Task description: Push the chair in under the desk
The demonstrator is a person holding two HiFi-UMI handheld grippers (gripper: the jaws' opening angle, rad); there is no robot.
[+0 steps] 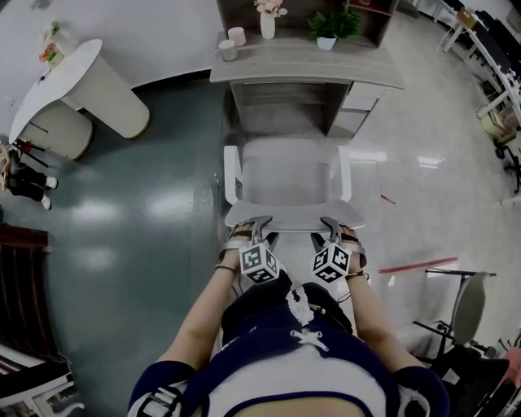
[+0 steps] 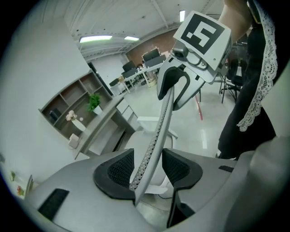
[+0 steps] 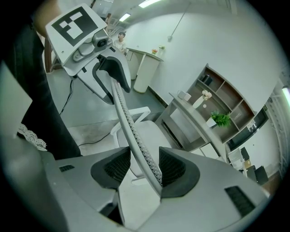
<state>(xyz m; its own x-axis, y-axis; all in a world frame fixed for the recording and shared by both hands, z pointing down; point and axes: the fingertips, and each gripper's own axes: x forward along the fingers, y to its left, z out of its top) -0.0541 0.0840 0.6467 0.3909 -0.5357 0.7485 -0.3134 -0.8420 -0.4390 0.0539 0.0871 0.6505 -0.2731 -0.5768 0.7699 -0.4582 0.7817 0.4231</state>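
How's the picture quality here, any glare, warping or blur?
Head view: bright glare patches on the glossy floor, and straight lines bow toward the edges. Left gripper view: heavy fisheye, black corners, and the chair backrest looks bowed. Right gripper view: same fisheye, black corners, everything fairly sharp.

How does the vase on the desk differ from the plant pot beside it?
The vase is tall and narrow; the pot is short and squat. The vase holds pale pink flowers; the pot holds green leaves. The vase stands nearer the two cups than the pot. Both are white and stand on the desk.
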